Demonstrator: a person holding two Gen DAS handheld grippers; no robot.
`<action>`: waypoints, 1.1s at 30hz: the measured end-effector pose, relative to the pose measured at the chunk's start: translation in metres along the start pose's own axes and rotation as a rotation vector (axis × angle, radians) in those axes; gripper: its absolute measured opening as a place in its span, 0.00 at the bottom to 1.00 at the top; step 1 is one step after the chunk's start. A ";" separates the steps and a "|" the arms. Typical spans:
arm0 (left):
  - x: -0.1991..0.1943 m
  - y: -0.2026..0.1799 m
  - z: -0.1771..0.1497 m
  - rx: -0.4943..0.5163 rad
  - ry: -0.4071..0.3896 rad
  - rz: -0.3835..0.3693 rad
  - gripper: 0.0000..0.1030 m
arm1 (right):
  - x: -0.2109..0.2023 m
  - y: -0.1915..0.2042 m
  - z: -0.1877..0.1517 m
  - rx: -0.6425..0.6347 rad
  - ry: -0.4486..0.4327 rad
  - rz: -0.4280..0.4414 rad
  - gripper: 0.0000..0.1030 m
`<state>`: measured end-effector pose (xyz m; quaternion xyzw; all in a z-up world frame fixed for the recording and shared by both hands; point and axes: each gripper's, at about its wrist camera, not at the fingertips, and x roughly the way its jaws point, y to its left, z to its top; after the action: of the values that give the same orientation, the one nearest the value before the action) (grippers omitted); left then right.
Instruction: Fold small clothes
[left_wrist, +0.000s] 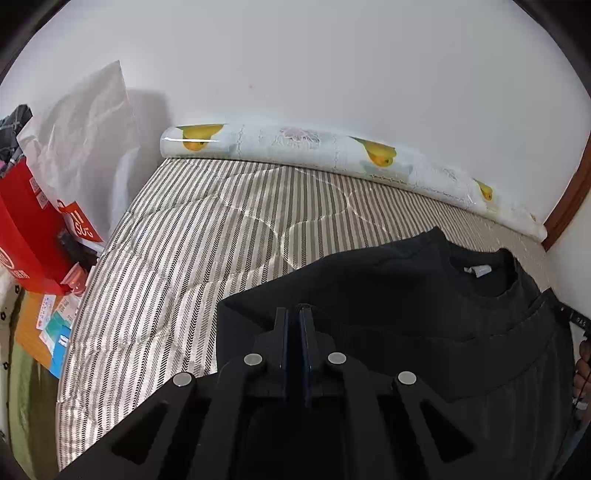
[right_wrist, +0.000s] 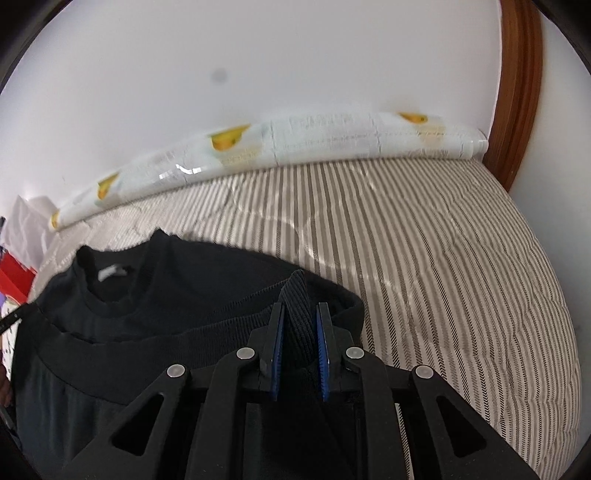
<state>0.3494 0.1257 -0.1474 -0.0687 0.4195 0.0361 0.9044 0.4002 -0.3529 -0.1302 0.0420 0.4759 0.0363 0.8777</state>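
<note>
A black sweatshirt (left_wrist: 369, 288) (right_wrist: 166, 295) lies on a striped mattress (left_wrist: 207, 240) (right_wrist: 443, 258), its collar with a white label (left_wrist: 476, 271) (right_wrist: 110, 273) turned toward the wall. The ribbed hem band (right_wrist: 147, 354) is raised off the bed and reaches close to the collar. My right gripper (right_wrist: 300, 310) is shut on a tuft of that ribbed hem, which fills the gap between its blue pads. My left gripper (left_wrist: 295, 314) is shut at the other end of the hem, with only a thin dark fold showing between its pads.
A rolled white mat with yellow prints (left_wrist: 332, 147) (right_wrist: 332, 133) lies along the wall. Red boxes (left_wrist: 26, 221) and a white plastic bag (left_wrist: 85, 129) crowd the bed's left side. A wooden frame (right_wrist: 517, 92) stands at the right corner. Striped mattress shows around the garment.
</note>
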 end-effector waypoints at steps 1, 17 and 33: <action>-0.001 -0.001 -0.001 0.008 0.000 0.007 0.09 | -0.004 0.001 0.000 -0.009 0.004 -0.013 0.20; -0.090 0.014 -0.058 0.020 -0.051 -0.006 0.55 | -0.106 0.148 -0.081 -0.267 -0.111 0.018 0.43; -0.155 0.072 -0.157 -0.148 -0.034 -0.165 0.55 | -0.117 0.196 -0.141 -0.205 -0.090 0.003 0.44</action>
<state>0.1220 0.1709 -0.1363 -0.1691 0.3933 -0.0067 0.9037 0.2133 -0.1643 -0.0879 -0.0458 0.4296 0.0843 0.8979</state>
